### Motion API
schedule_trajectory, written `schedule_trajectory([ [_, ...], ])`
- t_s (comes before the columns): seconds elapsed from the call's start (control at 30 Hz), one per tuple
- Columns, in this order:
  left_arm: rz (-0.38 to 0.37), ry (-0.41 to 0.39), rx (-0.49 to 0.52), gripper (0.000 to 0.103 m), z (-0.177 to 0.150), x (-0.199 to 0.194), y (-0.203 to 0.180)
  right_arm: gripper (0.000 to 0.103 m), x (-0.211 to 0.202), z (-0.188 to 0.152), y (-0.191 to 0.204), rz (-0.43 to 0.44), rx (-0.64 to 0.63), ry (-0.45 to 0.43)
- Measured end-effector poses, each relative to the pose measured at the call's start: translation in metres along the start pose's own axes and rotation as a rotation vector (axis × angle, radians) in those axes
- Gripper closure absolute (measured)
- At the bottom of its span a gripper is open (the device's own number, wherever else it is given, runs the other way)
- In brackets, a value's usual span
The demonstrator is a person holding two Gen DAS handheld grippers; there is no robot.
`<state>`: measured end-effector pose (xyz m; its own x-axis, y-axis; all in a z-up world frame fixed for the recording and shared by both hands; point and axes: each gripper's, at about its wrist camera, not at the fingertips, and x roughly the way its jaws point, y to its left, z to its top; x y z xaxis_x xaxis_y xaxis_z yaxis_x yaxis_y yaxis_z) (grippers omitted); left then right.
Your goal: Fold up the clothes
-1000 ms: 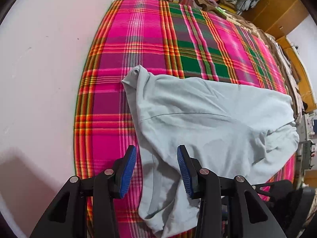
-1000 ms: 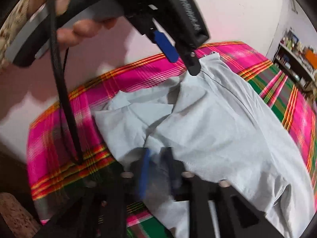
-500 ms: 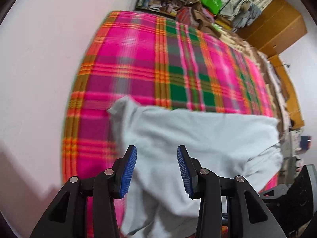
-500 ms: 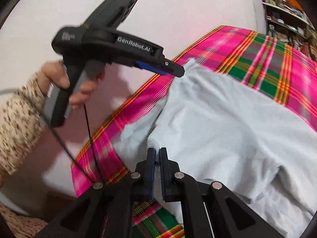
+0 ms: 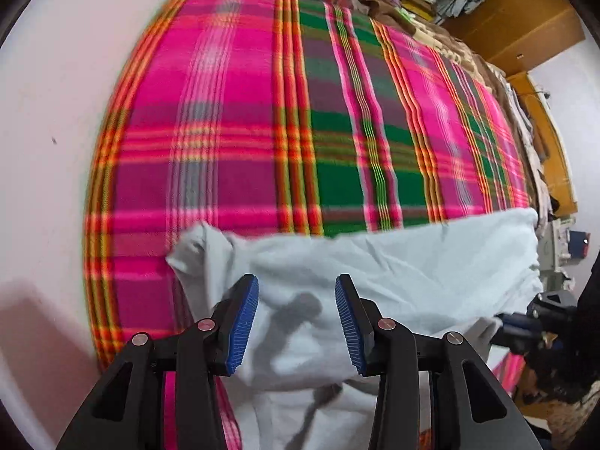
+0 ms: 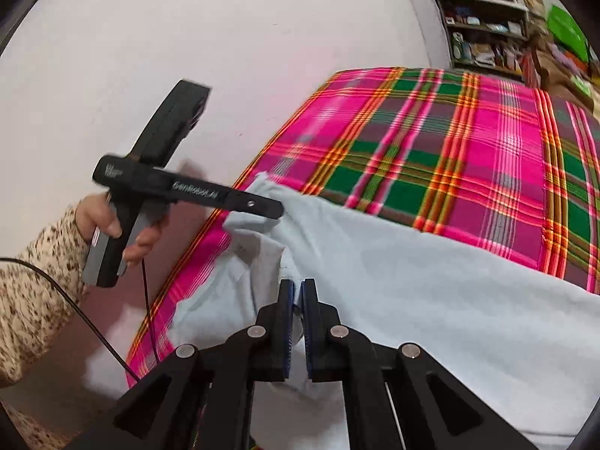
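Pale blue-grey garment (image 5: 393, 262) lies across the near end of a pink, green and orange plaid blanket (image 5: 262, 131); it fills the lower frame from 4 to 8 o'clock in the left wrist view.

Left gripper (image 5: 297, 322): blue pads spread wide apart, nothing between them, hovering over the garment's near fold. In the right wrist view it sits at 9 o'clock, tip over a bunched corner of cloth; contact cannot be told.

Right gripper (image 6: 296, 322): pads nearly together, pinching a fold of the garment at 6 o'clock.

White wall (image 6: 225, 37) borders the blanket's edge. Cluttered shelves (image 6: 483, 30) at 1 o'clock in the right wrist view.
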<state>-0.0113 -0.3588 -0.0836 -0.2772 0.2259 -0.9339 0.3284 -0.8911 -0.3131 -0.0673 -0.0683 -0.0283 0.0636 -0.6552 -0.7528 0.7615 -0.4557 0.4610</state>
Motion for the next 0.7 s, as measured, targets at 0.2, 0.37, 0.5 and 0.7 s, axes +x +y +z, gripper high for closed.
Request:
schedule_trajectory([
  [0.2, 0.005, -0.003, -0.022, 0.059, 0.011, 0.002, 0.007, 0.098, 0.005, 0.012, -0.028, -0.018, 0.053, -0.013],
  [0.37, 0.024, -0.001, -0.018, 0.059, 0.011, 0.005, 0.009, 0.098, 0.009, 0.015, -0.047, -0.03, 0.097, -0.012],
  [0.5, 0.025, -0.037, -0.041, 0.059, 0.013, -0.001, 0.011, 0.098, 0.014, 0.015, -0.059, -0.027, 0.132, 0.002],
  [0.7, 0.048, -0.157, -0.053, 0.059, 0.008, -0.027, 0.005, 0.098, 0.021, 0.015, -0.072, -0.021, 0.177, 0.01],
])
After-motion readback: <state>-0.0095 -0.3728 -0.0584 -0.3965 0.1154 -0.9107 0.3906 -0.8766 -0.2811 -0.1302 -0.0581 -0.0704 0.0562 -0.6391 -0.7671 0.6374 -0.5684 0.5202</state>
